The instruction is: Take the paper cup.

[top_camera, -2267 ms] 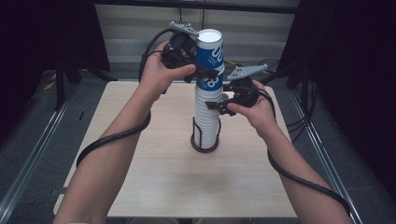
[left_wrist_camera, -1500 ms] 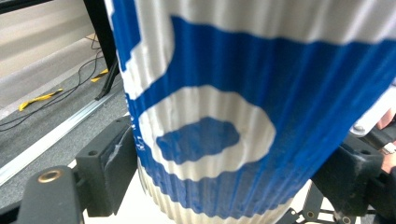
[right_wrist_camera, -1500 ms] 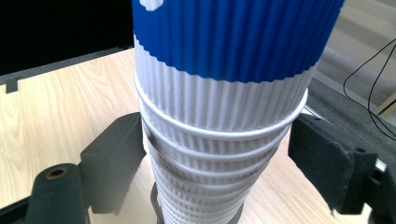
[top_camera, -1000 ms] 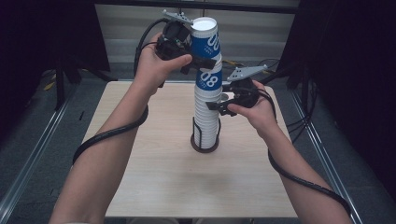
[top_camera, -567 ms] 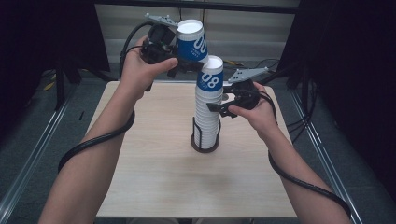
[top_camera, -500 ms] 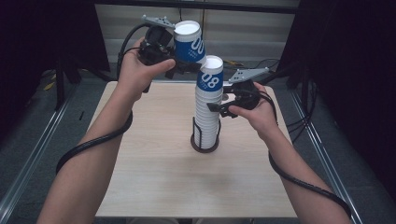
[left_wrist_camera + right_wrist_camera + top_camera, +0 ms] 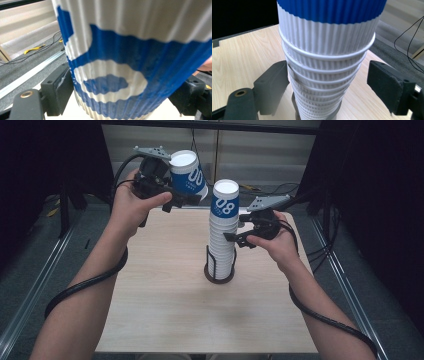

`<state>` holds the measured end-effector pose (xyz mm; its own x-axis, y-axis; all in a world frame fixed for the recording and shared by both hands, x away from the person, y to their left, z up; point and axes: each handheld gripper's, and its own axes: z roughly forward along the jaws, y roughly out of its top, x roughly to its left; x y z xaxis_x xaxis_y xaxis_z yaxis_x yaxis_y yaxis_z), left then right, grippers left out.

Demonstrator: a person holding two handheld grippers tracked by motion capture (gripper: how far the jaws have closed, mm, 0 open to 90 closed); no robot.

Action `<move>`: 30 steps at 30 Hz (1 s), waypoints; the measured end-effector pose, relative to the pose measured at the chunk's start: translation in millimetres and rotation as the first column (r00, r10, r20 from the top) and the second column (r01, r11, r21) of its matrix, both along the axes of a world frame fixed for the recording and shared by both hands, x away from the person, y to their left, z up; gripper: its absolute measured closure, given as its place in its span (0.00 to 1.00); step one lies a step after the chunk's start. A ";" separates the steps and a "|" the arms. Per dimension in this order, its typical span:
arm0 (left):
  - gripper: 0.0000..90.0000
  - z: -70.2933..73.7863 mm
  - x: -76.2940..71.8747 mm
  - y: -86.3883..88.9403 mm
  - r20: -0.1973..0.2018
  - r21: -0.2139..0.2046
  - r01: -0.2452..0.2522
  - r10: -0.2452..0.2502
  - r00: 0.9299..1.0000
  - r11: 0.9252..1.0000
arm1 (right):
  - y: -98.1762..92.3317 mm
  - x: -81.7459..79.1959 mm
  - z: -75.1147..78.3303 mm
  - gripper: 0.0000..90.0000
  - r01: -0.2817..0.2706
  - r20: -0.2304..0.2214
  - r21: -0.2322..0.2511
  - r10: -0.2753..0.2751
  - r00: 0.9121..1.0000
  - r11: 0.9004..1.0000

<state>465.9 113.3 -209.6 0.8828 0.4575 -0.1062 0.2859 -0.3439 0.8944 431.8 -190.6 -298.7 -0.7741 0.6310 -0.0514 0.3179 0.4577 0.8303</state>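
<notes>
The wooden table fills the lower middle of the high view. At its centre my stack of ribbed cups stands upright in a dark wire holder. My right gripper, right of centre, has just been opening its jaws; the stack sits between them, one pad touching it, the other clear. In the upper left, my left gripper clamps a single blue-and-white cup, tilted and well apart from the stack.
</notes>
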 end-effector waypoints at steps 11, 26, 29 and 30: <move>0.19 -22.3 -3.8 13.2 -0.025 0.026 0.002 -0.002 1.000 1.000 | -6.2 -4.5 -9.0 0.18 0.002 -0.012 0.002 -0.002 1.000 1.000; 0.19 -45.5 -11.6 25.0 -0.042 0.075 0.009 -0.006 0.999 0.997 | -12.0 -14.6 -21.1 0.17 -0.023 -0.020 0.017 0.024 1.000 1.000; 0.20 -50.1 -14.5 26.3 -0.040 0.093 0.016 -0.012 0.999 0.996 | -12.0 -17.3 -23.3 0.17 -0.030 -0.020 0.018 0.031 0.999 0.999; 0.20 -51.8 -15.5 26.7 -0.038 0.098 0.017 -0.013 0.999 0.995 | -12.0 -18.3 -24.3 0.17 -0.035 -0.018 0.018 0.035 0.999 0.999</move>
<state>450.3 140.0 -261.4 0.8860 0.4539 -0.0942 0.3123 -0.4341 0.8450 413.5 -202.6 -323.0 -0.7963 0.6043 -0.0262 0.3174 0.4543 0.8324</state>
